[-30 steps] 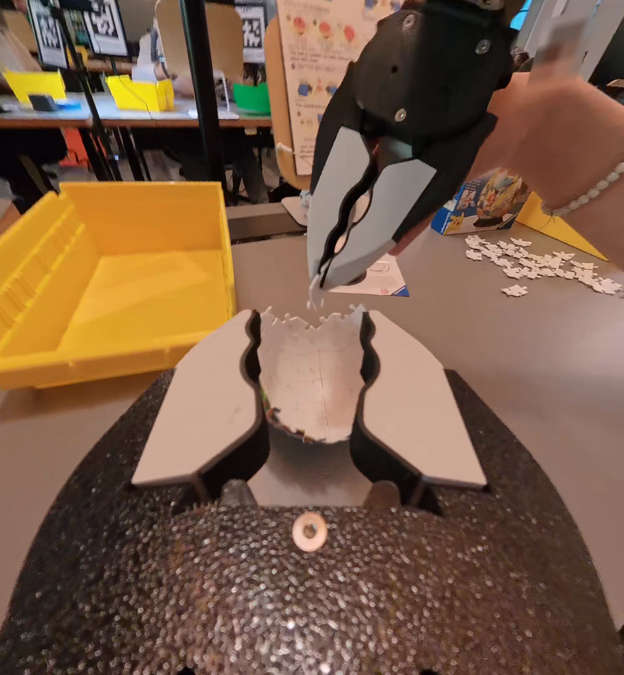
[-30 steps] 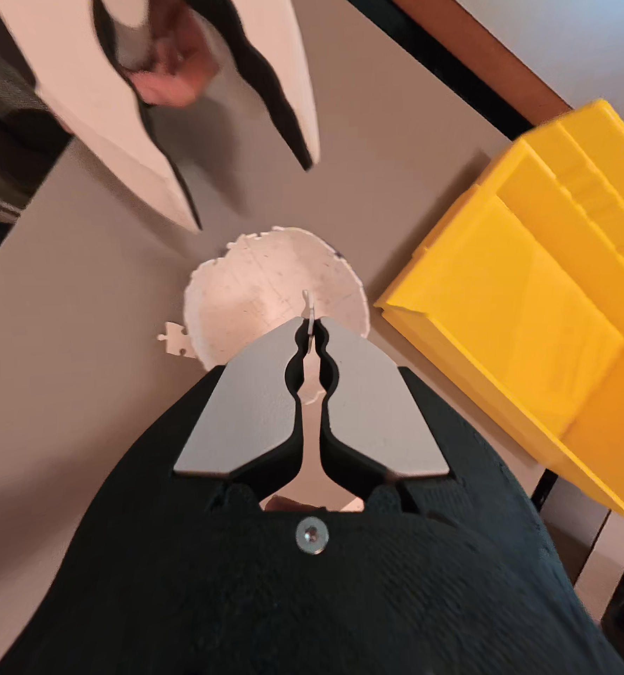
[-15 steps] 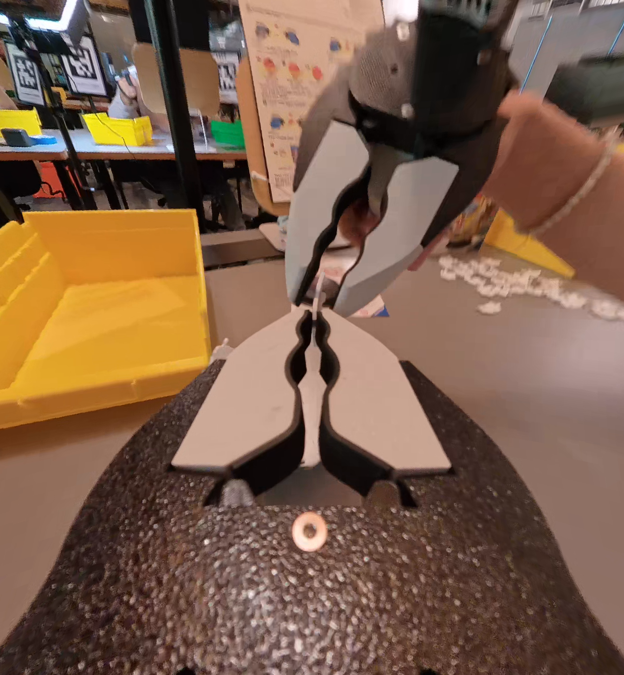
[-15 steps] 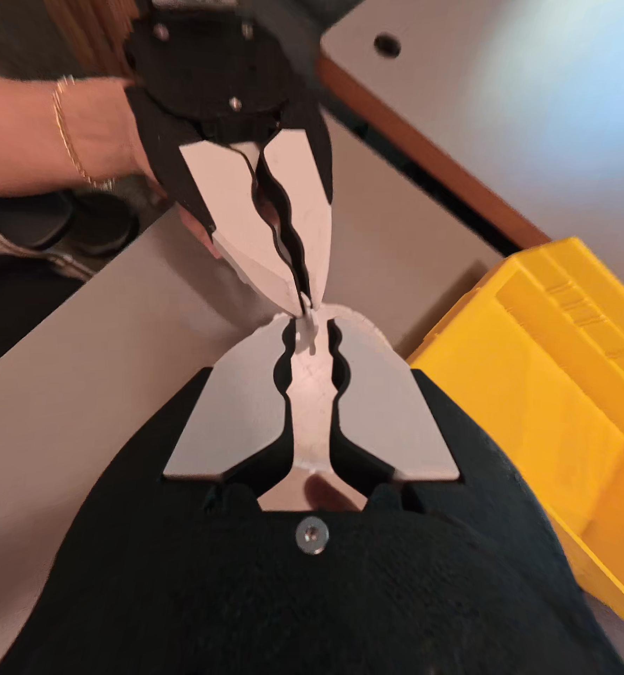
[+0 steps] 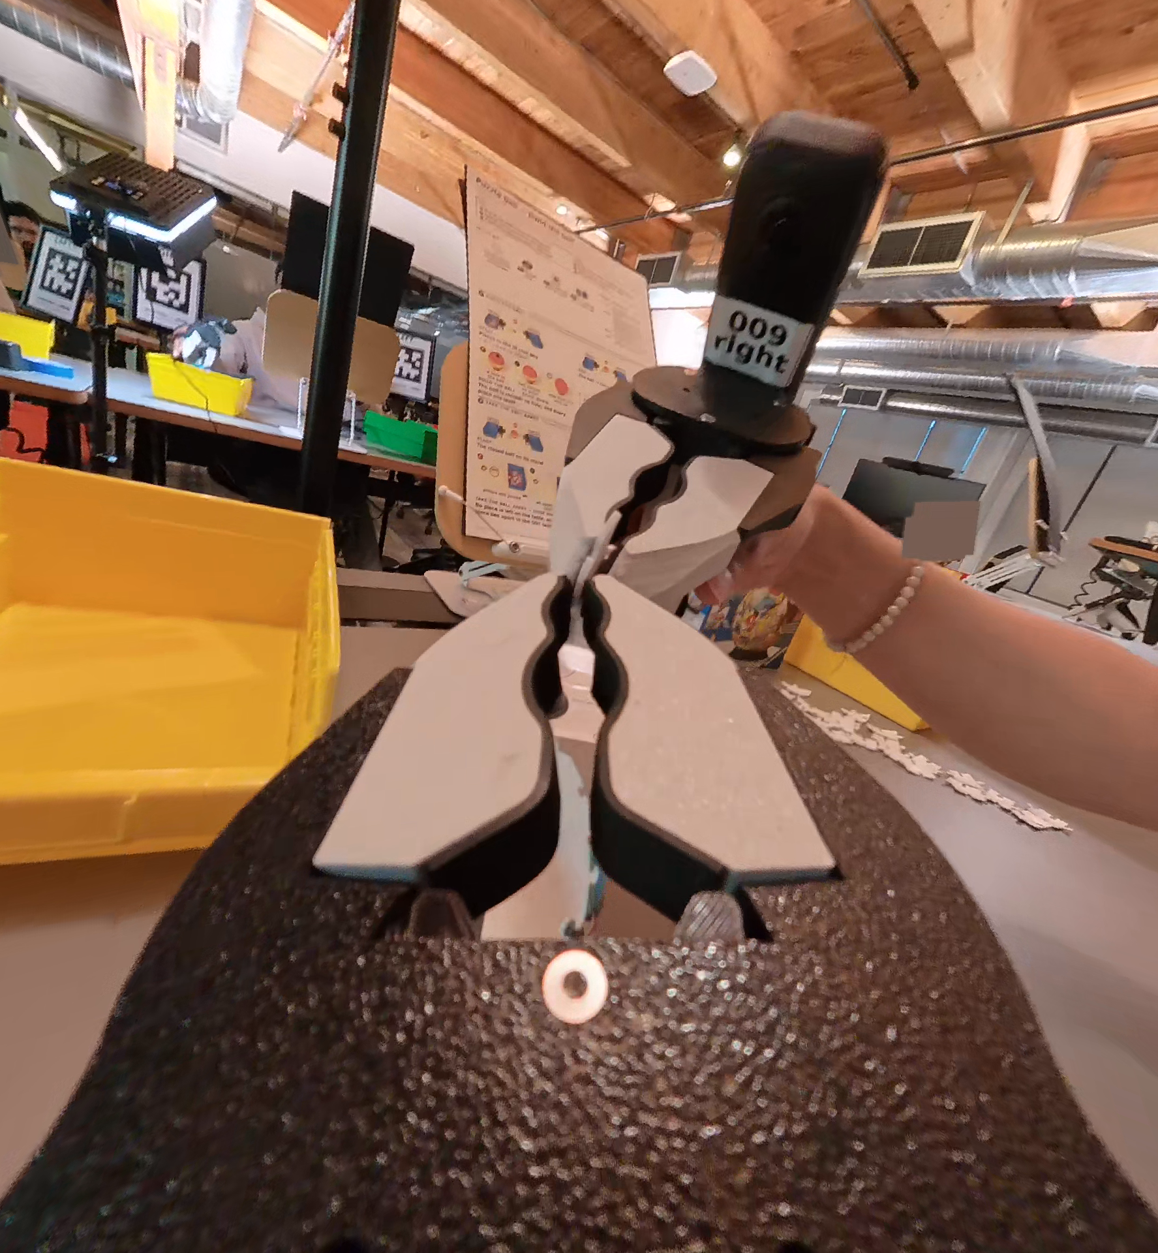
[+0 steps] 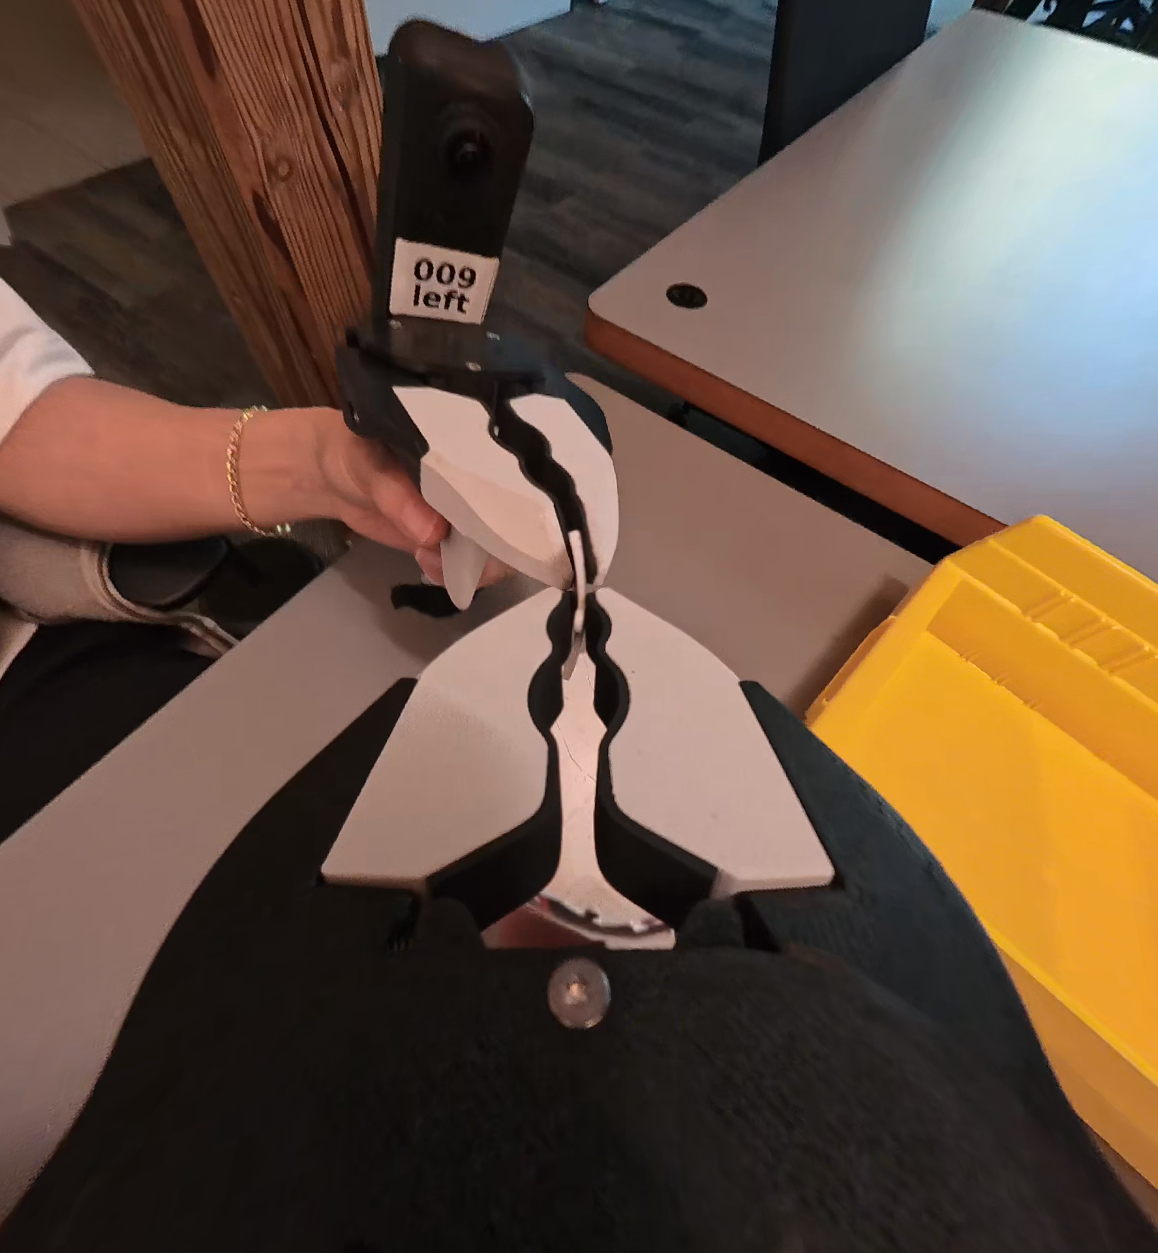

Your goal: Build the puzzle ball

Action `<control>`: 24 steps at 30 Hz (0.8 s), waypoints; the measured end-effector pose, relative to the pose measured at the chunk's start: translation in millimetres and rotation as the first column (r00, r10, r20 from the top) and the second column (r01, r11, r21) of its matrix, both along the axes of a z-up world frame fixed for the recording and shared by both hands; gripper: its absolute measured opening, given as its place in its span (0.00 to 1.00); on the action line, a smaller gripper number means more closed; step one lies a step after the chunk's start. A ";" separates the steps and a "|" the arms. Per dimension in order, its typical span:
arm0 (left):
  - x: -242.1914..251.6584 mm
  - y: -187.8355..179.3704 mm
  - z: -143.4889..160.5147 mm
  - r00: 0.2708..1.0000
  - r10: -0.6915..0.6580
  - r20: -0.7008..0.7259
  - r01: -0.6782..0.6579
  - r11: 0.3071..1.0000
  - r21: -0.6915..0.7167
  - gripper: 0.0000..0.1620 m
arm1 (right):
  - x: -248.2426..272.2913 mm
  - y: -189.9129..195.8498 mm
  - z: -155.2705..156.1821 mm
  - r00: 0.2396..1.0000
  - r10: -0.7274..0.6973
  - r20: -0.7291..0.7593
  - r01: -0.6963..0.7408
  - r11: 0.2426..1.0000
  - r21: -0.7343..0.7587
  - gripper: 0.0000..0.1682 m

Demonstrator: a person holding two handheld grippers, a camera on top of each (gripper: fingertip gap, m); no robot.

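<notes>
While the two tools meet tip to tip above the grey surface (image 5: 1071, 963), the left tool (image 5: 572, 597) is closed on the curved white partly built puzzle shell (image 5: 572, 780), which runs edge-on between its pale fingers (image 5: 454, 746). Opposite it, the right tool (image 6: 579, 603) is closed on a small white puzzle piece (image 6: 574, 644), whose edge touches the shell's rim. Just left of the tools, a yellow plastic bin (image 5: 122, 664) sits on the surface. Loose white puzzle pieces (image 5: 901, 752) lie scattered farther right, under the person's forearm (image 5: 1010, 685).
</notes>
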State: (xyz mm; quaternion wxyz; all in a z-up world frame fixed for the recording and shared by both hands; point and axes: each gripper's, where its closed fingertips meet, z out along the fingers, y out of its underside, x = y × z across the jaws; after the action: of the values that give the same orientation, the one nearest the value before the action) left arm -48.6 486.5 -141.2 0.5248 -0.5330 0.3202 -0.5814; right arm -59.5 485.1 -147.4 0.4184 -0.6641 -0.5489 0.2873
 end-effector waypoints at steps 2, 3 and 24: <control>0.2 3.6 -7.3 0.998 0.027 -0.065 -0.026 1.000 0.009 0.02 | 2.8 3.7 -7.3 0.998 -0.013 0.059 0.013 1.000 0.015 0.02; -2.0 7.3 -10.5 0.994 0.056 -0.099 -0.054 0.998 0.024 0.05 | 7.3 8.9 -14.3 0.993 -0.045 0.110 0.044 0.999 0.015 0.02; 6.5 23.2 -155.4 0.667 0.005 -0.745 -0.292 0.922 -0.255 0.35 | 69.0 62.1 -115.4 0.780 -0.248 0.575 0.371 0.923 -0.106 0.01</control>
State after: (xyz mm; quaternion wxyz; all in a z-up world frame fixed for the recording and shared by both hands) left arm -42.1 509.7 -296.6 0.2941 -0.8303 0.3478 -0.3213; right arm 9.5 547.1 -262.8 0.2105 -0.8405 -0.4945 0.0679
